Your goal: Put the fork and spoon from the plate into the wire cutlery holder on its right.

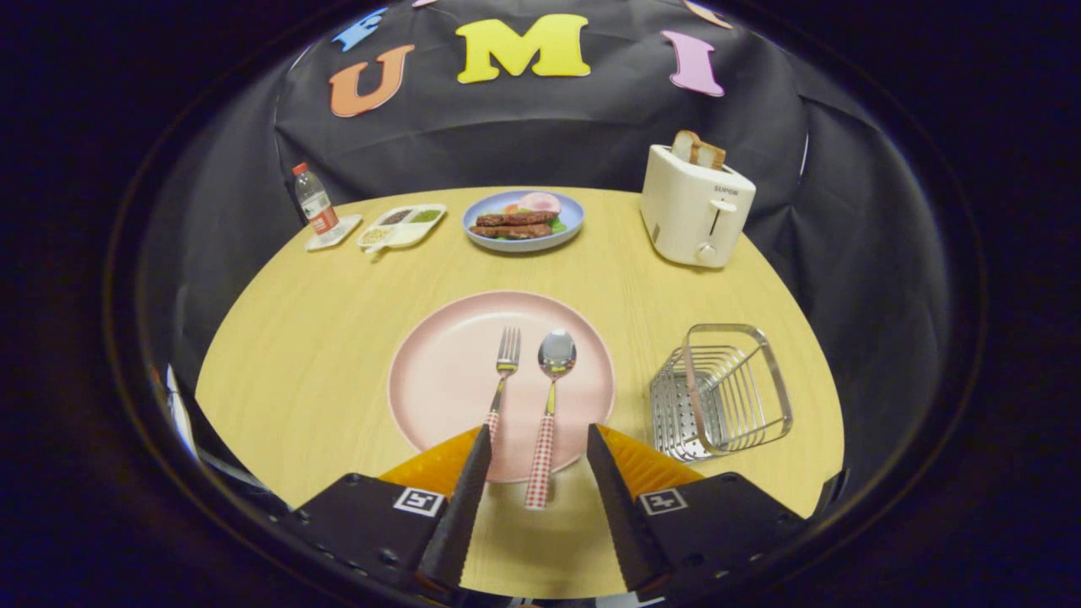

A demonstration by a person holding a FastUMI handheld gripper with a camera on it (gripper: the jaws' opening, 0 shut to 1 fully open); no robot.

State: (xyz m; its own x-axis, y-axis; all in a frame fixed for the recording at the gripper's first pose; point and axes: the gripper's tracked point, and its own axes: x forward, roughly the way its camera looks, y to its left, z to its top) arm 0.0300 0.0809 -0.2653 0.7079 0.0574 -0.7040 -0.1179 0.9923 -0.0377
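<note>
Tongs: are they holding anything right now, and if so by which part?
Nothing is held. The tongs are open; the spoon handle lies between the fingers untouched, and the fork lies beside it on the plate.

The brand word "SUPOR" is printed on the toaster (696,207) near its top edge.

The gripper (534,439) had two tapered, wedge-shaped jaws with serrated inner edges, standing apart, mounted on black blocks with small screws, each bearing a square black-and-white marker tag.
</note>
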